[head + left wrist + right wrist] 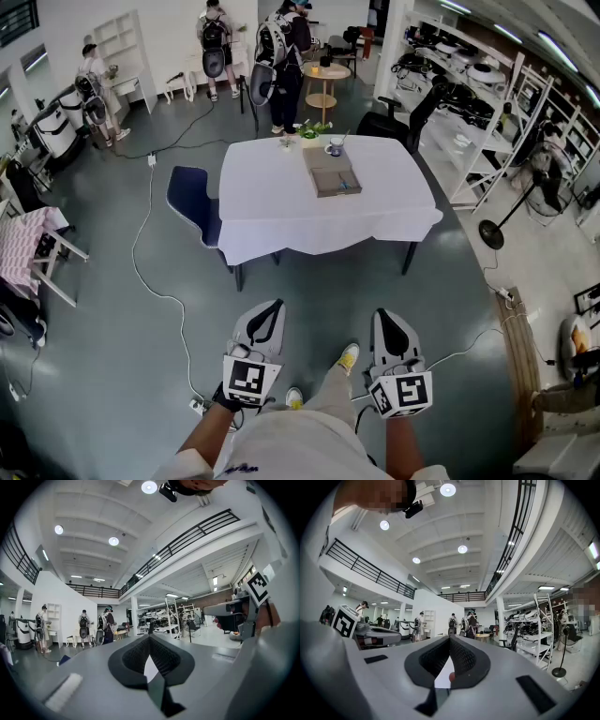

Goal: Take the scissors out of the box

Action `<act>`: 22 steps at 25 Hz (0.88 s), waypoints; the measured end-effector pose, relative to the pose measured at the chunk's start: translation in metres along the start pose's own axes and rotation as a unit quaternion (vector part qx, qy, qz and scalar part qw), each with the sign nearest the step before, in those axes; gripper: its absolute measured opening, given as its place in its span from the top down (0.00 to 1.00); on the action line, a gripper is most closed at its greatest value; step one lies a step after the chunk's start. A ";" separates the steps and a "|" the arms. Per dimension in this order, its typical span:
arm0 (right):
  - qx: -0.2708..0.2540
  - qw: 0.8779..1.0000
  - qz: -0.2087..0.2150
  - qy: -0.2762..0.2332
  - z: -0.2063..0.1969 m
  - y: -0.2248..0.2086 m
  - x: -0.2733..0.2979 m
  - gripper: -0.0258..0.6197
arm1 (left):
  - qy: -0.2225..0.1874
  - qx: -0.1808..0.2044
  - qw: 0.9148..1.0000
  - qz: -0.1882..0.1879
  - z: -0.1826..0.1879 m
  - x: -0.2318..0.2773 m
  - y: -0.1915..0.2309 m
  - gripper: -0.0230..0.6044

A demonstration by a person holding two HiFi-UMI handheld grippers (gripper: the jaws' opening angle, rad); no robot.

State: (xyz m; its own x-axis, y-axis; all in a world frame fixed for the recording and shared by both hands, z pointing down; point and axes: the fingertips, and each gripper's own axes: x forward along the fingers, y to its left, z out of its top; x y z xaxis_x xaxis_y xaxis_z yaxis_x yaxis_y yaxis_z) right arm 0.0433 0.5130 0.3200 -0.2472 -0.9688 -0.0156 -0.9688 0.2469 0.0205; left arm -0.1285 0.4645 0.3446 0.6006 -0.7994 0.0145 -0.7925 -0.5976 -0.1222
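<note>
- Grey two-jaw left gripper [269,311] and right gripper [387,319] — jaws pressed together — hold nothing.
- Flat brown cardboard box [332,172] lies well apart; walking over risks snagging the white floor cable [139,272].

white-clothed table [272,202], flat brown box [331,172] on it, cup [336,147] and greenery [314,130] at far edge

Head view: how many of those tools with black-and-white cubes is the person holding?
2. The left gripper is low in the head view, left of the person's legs; the right gripper is beside it, to their right. Both have fingers shut, empty.
</note>
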 end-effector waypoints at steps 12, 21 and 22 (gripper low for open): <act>0.028 0.999 0.026 0.013 -0.010 0.004 -0.005 0.95 | 0.032 0.004 0.998 -0.050 -0.020 -0.005 -0.007 0.96; 0.000 1.000 0.014 0.021 -0.019 0.002 -0.004 0.95 | 0.022 -0.017 0.995 -0.092 -0.021 -0.007 -0.015 0.96; -0.006 1.000 0.008 0.021 -0.018 0.000 -0.005 0.95 | 0.015 -0.012 0.996 -0.085 -0.018 -0.007 -0.014 0.96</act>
State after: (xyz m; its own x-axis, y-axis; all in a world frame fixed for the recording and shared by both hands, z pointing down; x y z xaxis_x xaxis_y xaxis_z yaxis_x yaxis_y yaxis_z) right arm 0.0446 0.5173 0.3385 -0.2613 -0.9649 0.0268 -0.9645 0.2621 0.0318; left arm -0.1230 0.4774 0.3637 0.7236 -0.6874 0.0621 -0.6816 -0.7259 -0.0920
